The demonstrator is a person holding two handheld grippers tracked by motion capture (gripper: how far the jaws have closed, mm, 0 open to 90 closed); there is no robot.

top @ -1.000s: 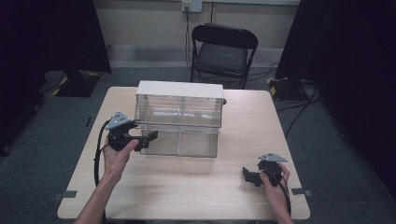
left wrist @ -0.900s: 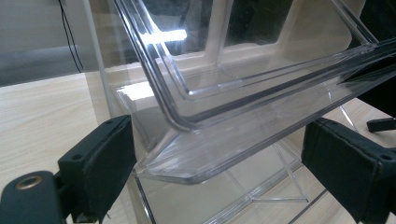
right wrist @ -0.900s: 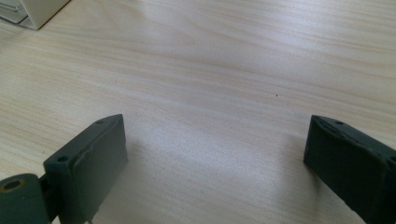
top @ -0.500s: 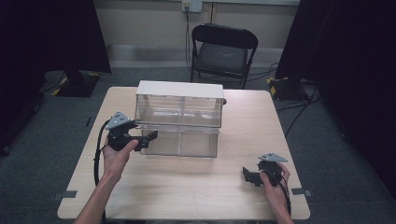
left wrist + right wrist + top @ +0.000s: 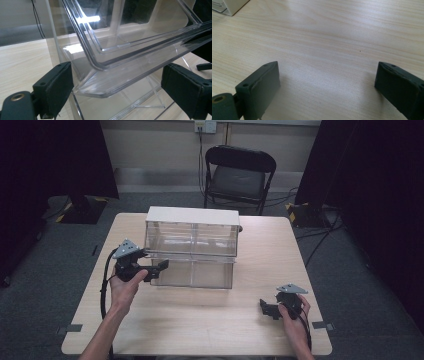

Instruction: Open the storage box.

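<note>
While a clear plastic drawer cabinet (image 5: 191, 245) with a white top stands near the middle of the wooden surface (image 5: 250, 330), the left hand-held gripper (image 5: 159, 266) is held at its lower left corner. A lower drawer (image 5: 192, 272) sits pulled out toward the person, and the jaws point at that drawer's left end. In the left gripper view the two black jaws are spread wide, one on each side of the drawer's clear front lip (image 5: 105, 85), with visible gaps; they do not seem to touch it. The placement suggests the person is lining up on the lip, either to take hold of it or just letting go; which one cannot be told.

The left hand (image 5: 125, 287) wraps the gripper's body from below, and a black cable (image 5: 103, 287) loops down beside the wrist.

The right hand-held gripper (image 5: 265, 308) is well apart from the cabinet, low over the near right part of the surface. Its own view shows the jaws spread, with only bare wood grain between them and a corner of the cabinet (image 5: 229, 6) at the top left. It looks parked there, probably so it stays out of the drawer's path while the left side works.

Behind the surface, a black folding chair (image 5: 239, 177) stands against the wall.
</note>
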